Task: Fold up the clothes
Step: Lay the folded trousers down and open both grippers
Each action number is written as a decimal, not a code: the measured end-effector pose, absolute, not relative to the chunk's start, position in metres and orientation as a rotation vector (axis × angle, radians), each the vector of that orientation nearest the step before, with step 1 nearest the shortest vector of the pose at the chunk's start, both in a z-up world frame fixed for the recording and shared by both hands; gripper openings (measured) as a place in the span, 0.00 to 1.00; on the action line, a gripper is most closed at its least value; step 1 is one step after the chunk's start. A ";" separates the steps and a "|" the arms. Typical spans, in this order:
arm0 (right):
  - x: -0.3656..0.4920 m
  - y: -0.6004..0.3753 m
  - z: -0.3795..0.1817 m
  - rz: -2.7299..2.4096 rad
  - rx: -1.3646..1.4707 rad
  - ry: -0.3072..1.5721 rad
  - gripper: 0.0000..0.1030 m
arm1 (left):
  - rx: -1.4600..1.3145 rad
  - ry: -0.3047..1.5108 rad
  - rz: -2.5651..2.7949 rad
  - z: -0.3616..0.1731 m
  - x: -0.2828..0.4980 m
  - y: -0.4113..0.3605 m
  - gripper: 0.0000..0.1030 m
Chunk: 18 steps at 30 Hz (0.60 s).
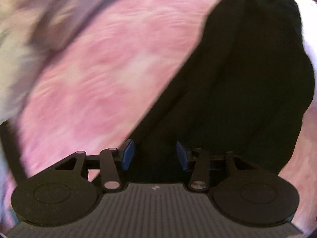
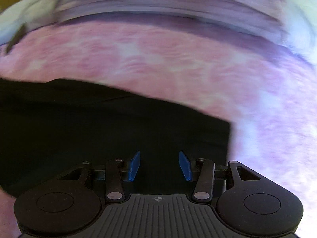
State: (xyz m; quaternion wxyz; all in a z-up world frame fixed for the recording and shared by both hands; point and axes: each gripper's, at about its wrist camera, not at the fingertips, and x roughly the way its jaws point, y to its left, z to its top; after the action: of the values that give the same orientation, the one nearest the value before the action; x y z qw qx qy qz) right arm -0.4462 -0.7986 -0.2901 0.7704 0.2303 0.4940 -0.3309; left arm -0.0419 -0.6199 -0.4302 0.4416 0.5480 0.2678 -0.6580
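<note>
Nearest in the left wrist view, the left tool [image 1: 155, 155] has its blue pads [image 1: 128, 154] spread, nothing pinched, over the black fabric garment [image 1: 247, 83]. Likewise the right tool [image 2: 159, 166] stands spread above that dark cloth [image 2: 111, 130] — no writing is legible anywhere. Beyond lies a mottled pink fleecy blanket [image 2: 158, 59] under the garment; farther off, blurred pale folds [image 2: 158, 2].

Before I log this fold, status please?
Left tool open, right tool open. Black garment flat on pink blanket, between neither's pads. Nothing in the way.
</note>
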 end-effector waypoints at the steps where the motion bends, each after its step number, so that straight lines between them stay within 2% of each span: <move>1: -0.439 -0.793 -0.293 -0.675 0.515 1.061 0.46 | 1.367 0.662 -1.640 -0.438 -0.049 -0.624 0.41; 2: -0.431 -0.788 -0.297 -0.632 0.532 1.048 0.46 | 1.383 0.661 -1.642 -0.445 -0.053 -0.628 0.39; 3: -0.423 -0.785 -0.301 -0.596 0.546 1.033 0.46 | 1.405 0.660 -1.639 -0.452 -0.056 -0.632 0.29; 6: -0.394 -0.784 -0.315 -0.531 0.547 1.012 0.46 | 1.382 0.685 -1.623 -0.454 -0.053 -0.645 0.10; 13: -0.363 -0.826 -0.340 -0.612 0.496 0.936 0.46 | 1.224 0.715 -1.425 -0.447 -0.018 -0.679 0.09; 18: -0.392 -0.809 -0.317 -0.689 0.498 0.870 0.46 | 1.140 0.690 -1.411 -0.420 -0.020 -0.669 0.11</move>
State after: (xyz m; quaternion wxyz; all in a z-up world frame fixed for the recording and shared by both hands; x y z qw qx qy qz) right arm -0.3918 -0.8092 -0.3168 0.8205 0.2341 0.4088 -0.3238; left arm -0.0199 -0.6692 -0.4200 0.5651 0.4846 0.2932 -0.5999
